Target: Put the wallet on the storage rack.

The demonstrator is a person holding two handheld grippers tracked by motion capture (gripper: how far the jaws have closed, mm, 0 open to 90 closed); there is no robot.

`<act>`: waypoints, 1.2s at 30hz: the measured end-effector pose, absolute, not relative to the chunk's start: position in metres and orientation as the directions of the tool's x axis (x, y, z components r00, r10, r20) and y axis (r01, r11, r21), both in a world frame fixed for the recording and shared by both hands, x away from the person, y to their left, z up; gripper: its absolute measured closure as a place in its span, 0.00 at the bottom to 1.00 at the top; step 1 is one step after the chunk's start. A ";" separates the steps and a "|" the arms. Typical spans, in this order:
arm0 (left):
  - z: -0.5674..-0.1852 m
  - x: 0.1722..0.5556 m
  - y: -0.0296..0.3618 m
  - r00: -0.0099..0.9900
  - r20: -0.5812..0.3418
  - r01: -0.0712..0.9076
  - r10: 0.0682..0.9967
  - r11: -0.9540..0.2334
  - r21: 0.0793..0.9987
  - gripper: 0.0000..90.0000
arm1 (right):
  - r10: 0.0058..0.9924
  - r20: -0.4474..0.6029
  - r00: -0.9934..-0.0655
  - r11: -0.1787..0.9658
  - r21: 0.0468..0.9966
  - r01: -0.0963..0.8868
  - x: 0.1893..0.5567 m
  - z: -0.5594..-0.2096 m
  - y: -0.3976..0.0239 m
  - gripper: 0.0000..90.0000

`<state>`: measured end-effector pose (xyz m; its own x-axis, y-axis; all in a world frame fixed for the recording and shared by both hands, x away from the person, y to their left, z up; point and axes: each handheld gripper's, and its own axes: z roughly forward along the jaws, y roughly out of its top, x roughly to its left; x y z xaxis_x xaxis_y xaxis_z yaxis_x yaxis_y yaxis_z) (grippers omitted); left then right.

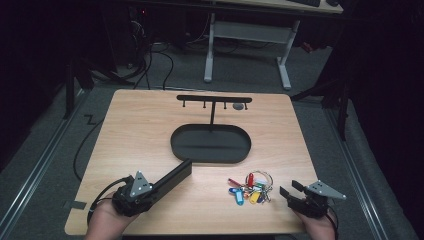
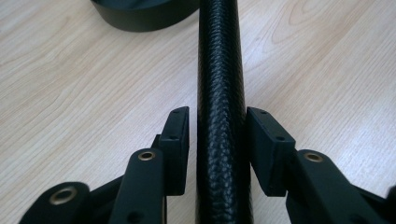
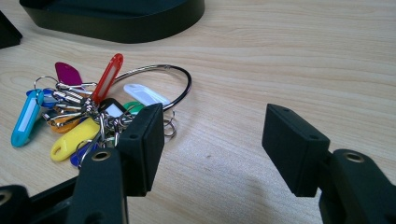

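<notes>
While the left gripper (image 1: pixel 161 184) is keeping a long black leather-textured case (image 2: pixel 221 107) between its jaws, narrow gaps are showing at both pads, so they are not pressing on it. Its far end is reaching the rim of the black oval tray (image 1: pixel 210 159) on the wooden table (image 1: pixel 140 125). At the right, the right gripper (image 3: pixel 212 140) is resting with jaws apart and empty, just beside the bunch of coloured key tags (image 3: pixel 88 112).

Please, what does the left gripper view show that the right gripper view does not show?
Left gripper view alone: a long black textured case lying between the left gripper pads, with narrow gaps at both sides. Right gripper view alone: a bunch of coloured key tags beside the open right gripper. Both: the black oval tray and the wooden table.
</notes>
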<state>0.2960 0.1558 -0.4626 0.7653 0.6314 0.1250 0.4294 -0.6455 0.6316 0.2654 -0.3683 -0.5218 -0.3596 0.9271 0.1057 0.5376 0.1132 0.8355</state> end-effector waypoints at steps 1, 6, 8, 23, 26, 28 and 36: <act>-0.462 0.297 0.155 0.766 0.128 0.432 0.630 -0.653 0.622 0.68 | 0.926 0.107 -0.361 0.113 0.835 0.538 0.266 -0.522 -0.368 0.44; -0.453 0.304 0.148 0.770 0.126 0.461 0.626 -0.682 0.568 0.71 | 0.924 0.114 -0.364 0.110 0.834 0.541 0.266 -0.522 -0.369 0.44; -0.449 0.307 0.145 0.775 0.124 0.467 0.620 -0.693 0.548 0.71 | 0.924 0.115 -0.366 0.109 0.836 0.538 0.266 -0.522 -0.370 0.44; -0.439 0.322 0.123 0.803 0.139 0.488 0.580 -0.773 0.405 0.73 | 0.911 0.133 -0.391 0.106 0.840 0.532 0.267 -0.522 -0.369 0.43; -0.439 0.324 0.121 0.805 0.142 0.489 0.576 -0.780 0.390 0.74 | 0.913 0.154 -0.379 0.082 0.839 0.538 0.267 -0.522 -0.371 0.44; -0.439 0.324 0.120 0.814 0.151 0.475 0.561 -0.793 0.382 0.74 | 0.914 0.157 -0.375 0.078 0.839 0.539 0.267 -0.523 -0.372 0.44; -0.439 0.324 0.119 0.834 0.178 0.437 0.522 -0.823 0.364 0.79 | 0.913 0.159 -0.375 0.077 0.836 0.543 0.266 -0.523 -0.371 0.44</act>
<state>0.3243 0.1187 -0.4394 0.8343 0.5218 0.1779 0.4368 -0.8225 0.3643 0.2663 -0.3708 -0.5226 -0.3747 0.9134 0.1589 0.5426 0.0770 0.8365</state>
